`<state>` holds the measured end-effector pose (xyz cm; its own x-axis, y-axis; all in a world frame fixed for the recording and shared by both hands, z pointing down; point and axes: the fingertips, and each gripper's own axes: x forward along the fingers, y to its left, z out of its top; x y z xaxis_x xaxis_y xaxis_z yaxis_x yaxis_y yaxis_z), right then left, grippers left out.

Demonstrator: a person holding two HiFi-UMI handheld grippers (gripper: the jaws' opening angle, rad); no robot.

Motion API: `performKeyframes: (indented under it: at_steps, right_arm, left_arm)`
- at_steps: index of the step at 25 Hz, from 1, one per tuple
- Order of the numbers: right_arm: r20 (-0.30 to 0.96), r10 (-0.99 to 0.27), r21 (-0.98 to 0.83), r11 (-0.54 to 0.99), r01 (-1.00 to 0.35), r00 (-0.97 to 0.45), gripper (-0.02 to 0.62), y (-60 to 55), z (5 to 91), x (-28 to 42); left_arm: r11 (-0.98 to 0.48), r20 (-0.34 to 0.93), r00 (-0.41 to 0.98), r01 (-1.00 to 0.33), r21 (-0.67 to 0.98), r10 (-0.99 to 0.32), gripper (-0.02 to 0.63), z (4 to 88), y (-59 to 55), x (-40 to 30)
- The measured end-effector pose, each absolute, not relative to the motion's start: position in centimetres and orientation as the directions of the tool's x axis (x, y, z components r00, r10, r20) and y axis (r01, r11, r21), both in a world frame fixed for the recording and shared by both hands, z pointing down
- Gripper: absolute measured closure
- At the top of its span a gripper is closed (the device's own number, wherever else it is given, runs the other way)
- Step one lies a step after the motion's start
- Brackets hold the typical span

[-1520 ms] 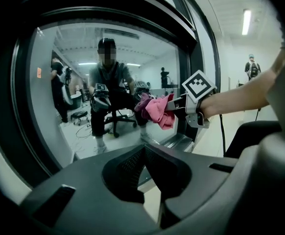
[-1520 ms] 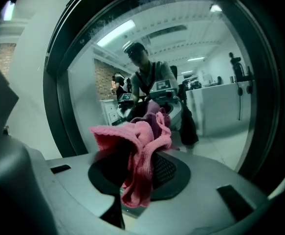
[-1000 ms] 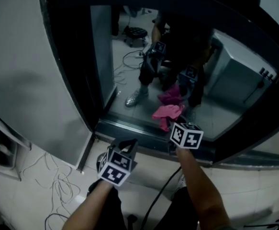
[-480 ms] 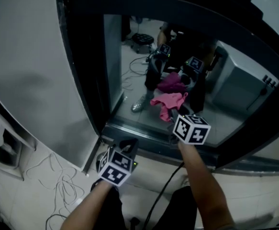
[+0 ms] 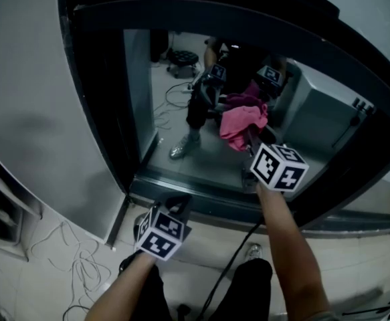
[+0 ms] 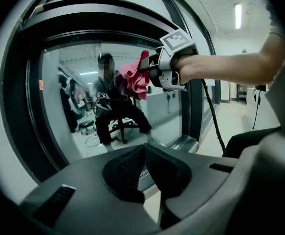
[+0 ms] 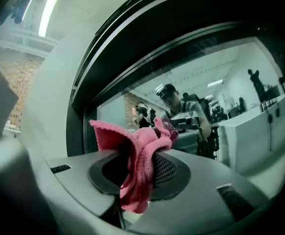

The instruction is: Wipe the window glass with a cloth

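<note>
Grips the pink cloth (image 5: 243, 122) in the right claw (image 7: 141, 175), clamped on a bunched fold, up at the window glass (image 5: 174, 122). Holds the left claw (image 6: 143, 153) low by the frame, closed on nothing. Risks wiping with only a small wad, or scraping hard claw on glass if pressed unevenly.

Grey wall panel (image 5: 34, 112) at left of dark window frame (image 5: 201, 12). Pale tiled floor (image 5: 362, 259) below. Thin loose cables (image 5: 81, 266) lying on it near foot of panel. Wheeled stool (image 5: 183, 57) visible only as reflection (small, dim). Long ceiling lamp (image 6: 237, 14) lit. Brick wall (image 7: 15, 82) far left in right gripper view.
</note>
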<state>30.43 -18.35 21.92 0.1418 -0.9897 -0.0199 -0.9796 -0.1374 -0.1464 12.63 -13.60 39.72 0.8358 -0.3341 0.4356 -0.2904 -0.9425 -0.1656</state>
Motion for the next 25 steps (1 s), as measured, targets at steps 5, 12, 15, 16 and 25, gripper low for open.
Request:
performKeyframes:
  at_steps: [5, 12, 15, 16, 25]
  right_arm:
    - [-0.021, -0.984, -0.151, -0.174, -0.973, 0.179, 0.509, -16.0, 22.2, 32.9]
    - [0.023, -0.963, -0.164, -0.268, -0.949, 0.268, 0.509, -12.2, 25.6, 37.1]
    - [0.054, -0.956, -0.166, -0.293, -0.942, 0.288, 0.509, -11.4, 27.7, 38.3]
    - [0.063, -0.954, -0.166, -0.299, -0.940, 0.293, 0.509, -11.3, 28.3, 38.5]
    - [0.172, -0.936, -0.190, -0.337, -0.922, 0.307, 0.509, -10.6, 34.1, 38.8]
  left_arm:
    - [-0.950, 0.431, 0.847, -0.269, -0.157, -0.311, 0.601, 39.9, -12.4, 14.4]
    - [-0.962, 0.436, 0.857, -0.239, -0.132, -0.273, 0.601, 41.2, -10.7, 17.0]
    - [-0.967, 0.444, 0.859, -0.225, -0.119, -0.254, 0.601, 42.0, -10.3, 17.7]
    - [-0.968, 0.445, 0.860, -0.222, -0.114, -0.249, 0.601, 42.2, -10.2, 17.9]
    - [-0.974, 0.456, 0.862, -0.213, -0.074, -0.223, 0.601, 43.9, -9.2, 18.9]
